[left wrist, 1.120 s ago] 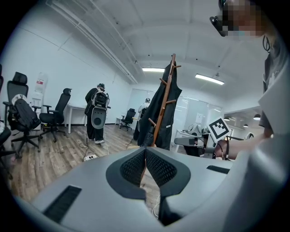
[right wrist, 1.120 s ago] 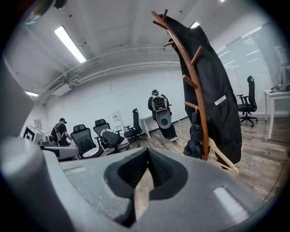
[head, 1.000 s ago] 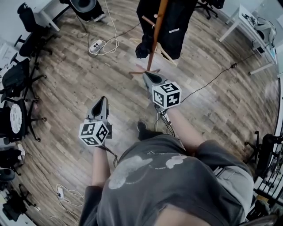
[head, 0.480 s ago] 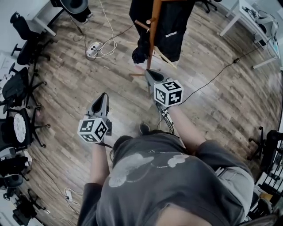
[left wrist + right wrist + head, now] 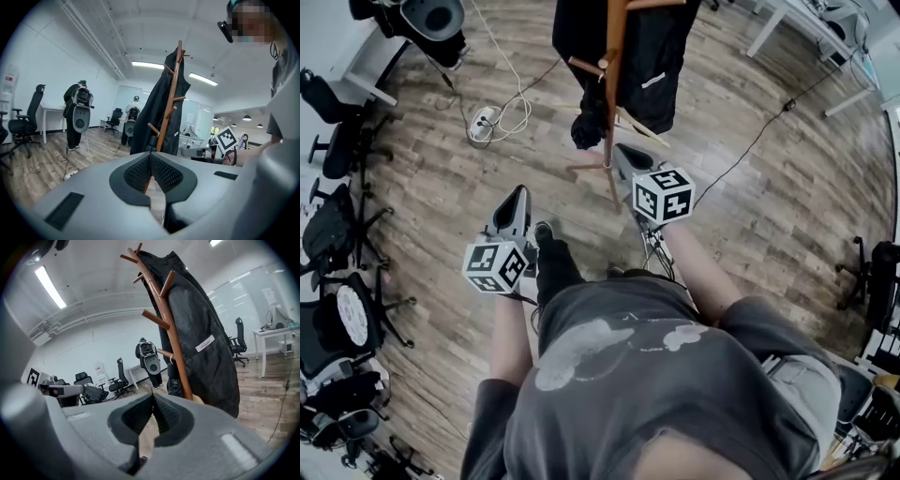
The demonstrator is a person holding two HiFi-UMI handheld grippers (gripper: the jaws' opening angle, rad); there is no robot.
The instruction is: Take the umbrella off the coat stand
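A wooden coat stand [image 5: 609, 84] rises ahead, with a long black coat [image 5: 652, 47] draped over it. A black folded umbrella [image 5: 588, 120] hangs from a low peg on the stand's left side. My left gripper [image 5: 517, 193] is shut and empty, out over the floor to the left and short of the stand. My right gripper [image 5: 624, 152] is shut too, its tip close beside the stand's foot in the head view. In the left gripper view the pole [image 5: 170, 108] and coat [image 5: 152, 115] stand straight beyond the closed jaws. The right gripper view shows the pole [image 5: 172, 338], the coat [image 5: 206, 343] and the dark umbrella bundle [image 5: 174, 380].
Office chairs [image 5: 337, 220] line the left side. A power strip with white cables [image 5: 483, 117] lies left of the stand, and a black cable [image 5: 759, 141] crosses the floor to the right. A white table [image 5: 783, 19] stands at the far right. A person with gear [image 5: 78, 112] stands further off.
I have stepped toward the coat stand; both grippers have moved forward and sit nearer to it. A foot now shows between the grippers. Both jaws stay shut.
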